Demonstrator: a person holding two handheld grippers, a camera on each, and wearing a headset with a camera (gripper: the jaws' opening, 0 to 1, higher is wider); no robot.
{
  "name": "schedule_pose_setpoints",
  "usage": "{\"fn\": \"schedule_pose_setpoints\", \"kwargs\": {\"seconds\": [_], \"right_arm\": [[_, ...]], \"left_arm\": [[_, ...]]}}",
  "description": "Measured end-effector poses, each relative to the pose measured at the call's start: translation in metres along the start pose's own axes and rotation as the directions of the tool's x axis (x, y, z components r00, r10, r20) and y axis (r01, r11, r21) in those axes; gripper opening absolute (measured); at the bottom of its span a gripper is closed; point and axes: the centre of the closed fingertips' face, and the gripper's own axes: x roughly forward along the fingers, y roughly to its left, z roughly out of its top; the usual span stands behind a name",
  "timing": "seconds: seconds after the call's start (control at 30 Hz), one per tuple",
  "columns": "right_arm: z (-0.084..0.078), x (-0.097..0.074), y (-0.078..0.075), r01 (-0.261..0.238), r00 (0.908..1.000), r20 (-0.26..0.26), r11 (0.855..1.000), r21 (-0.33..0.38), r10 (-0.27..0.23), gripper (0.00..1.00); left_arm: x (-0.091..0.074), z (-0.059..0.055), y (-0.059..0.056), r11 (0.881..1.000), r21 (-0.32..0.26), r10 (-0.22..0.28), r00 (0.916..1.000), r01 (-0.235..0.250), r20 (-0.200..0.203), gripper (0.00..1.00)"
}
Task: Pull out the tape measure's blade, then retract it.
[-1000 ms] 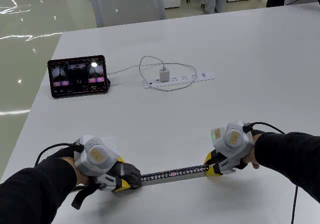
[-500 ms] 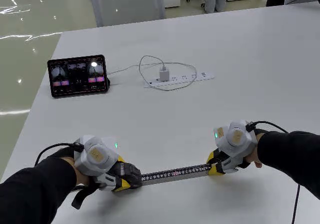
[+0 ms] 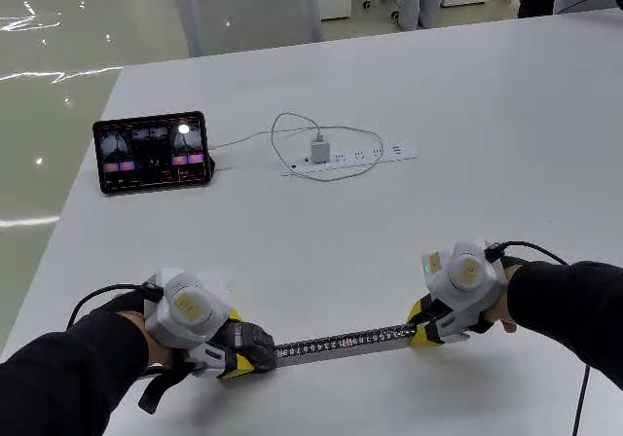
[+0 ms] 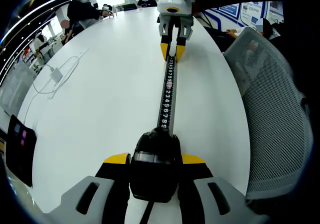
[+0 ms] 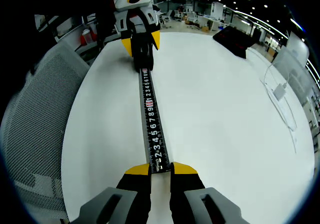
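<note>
Stretching across the white table (image 3: 409, 95), the tape measure's blade (image 5: 151, 114) lies flat between both grippers, its printed digits reading 2 to 9 near the tip. The left gripper (image 4: 155, 159) is clenched around the black case (image 4: 155, 146); the right gripper (image 5: 160, 168) pinches the blade's end. Compared with 1 second ago, the right gripper sits farther from the case, exposing more blade.

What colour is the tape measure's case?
Black case, clamped in the left gripper; it shows best in the left gripper view.
</note>
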Motion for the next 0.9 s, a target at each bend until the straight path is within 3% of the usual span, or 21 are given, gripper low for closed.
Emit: {"fn": "schedule_pose_setpoints", "kwargs": {"seconds": [0.9], "right_arm": [[-0.012, -0.007, -0.003, 0.008, 0.9999, -0.009, 1.000, 0.009, -0.008, 0.10]], "left_arm": [[0.001, 0.000, 0.001, 1.000, -0.002, 0.000, 1.0000, 0.000, -0.001, 0.31]]}}
